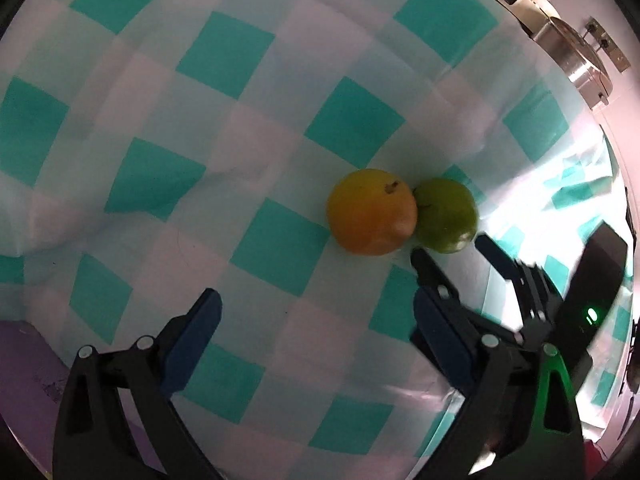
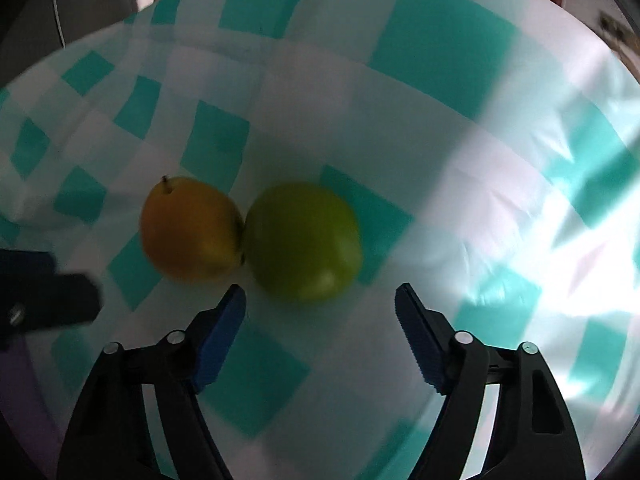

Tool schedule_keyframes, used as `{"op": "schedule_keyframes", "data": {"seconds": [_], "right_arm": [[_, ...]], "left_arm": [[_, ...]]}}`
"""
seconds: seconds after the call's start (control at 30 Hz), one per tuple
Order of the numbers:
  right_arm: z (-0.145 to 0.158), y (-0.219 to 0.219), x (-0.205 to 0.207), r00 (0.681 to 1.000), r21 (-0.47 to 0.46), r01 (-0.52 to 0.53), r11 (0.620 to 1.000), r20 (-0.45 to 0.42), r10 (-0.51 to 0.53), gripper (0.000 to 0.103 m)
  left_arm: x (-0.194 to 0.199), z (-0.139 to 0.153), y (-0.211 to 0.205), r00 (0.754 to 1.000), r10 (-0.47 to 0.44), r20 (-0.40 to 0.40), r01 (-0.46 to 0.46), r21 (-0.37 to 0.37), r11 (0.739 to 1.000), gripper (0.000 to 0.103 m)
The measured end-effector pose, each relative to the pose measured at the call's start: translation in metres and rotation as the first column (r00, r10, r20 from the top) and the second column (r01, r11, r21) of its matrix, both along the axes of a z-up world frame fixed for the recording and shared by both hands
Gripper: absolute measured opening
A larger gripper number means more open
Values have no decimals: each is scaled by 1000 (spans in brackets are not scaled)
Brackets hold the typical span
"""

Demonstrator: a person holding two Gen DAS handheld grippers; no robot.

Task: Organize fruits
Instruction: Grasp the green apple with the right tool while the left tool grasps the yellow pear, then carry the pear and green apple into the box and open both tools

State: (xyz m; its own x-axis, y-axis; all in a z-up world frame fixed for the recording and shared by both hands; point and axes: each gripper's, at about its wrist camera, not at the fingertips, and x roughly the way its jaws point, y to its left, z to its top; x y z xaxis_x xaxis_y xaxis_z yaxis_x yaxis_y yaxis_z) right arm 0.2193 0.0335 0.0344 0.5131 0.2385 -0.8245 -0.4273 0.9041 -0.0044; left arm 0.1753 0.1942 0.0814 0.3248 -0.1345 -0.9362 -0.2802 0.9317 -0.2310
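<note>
An orange-yellow pear (image 1: 371, 212) and a green apple (image 1: 448, 216) lie touching each other on the teal-and-white checked cloth (image 1: 224, 128). In the right wrist view the pear (image 2: 192, 228) is left of the apple (image 2: 304, 240). My right gripper (image 2: 320, 300) is open and empty, its jaws just short of the apple; it also shows in the left wrist view (image 1: 452, 248), right by the apple. My left gripper (image 1: 316, 312) is open and empty, a little short of the pear; one of its fingers (image 2: 48, 300) shows at the left edge of the right wrist view.
Metal pots (image 1: 572, 56) stand beyond the cloth's far right edge in the left wrist view. A purple surface (image 1: 24, 368) shows at the lower left, past the cloth's edge. Bright glare falls on the cloth at the right (image 2: 580, 264).
</note>
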Motion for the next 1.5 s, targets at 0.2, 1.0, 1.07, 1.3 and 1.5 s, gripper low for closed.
{"op": "schedule_keyframes", "data": {"seconds": [0.2, 1.0, 1.07, 1.3, 1.5], "right_arm": [[-9, 14, 25, 1000, 10, -1, 1000, 15, 1, 73], [0, -86, -31, 976, 130, 217, 968, -44, -213, 59], [0, -89, -32, 975, 137, 222, 965, -49, -217, 59], [8, -136, -53, 967, 149, 252, 956, -69, -244, 59], [31, -177, -83, 957, 176, 289, 941, -71, -281, 59]], "left_arm": [[8, 6, 18, 999, 48, 16, -47, -39, 998, 97], [74, -37, -31, 988, -132, 74, 106, 283, 953, 65], [71, -35, -29, 988, -138, 66, 117, 263, 958, 65], [50, -19, -45, 979, -196, 61, 177, 234, 956, 65], [24, 12, -53, 974, -205, 97, 180, 220, 959, 65]]}}
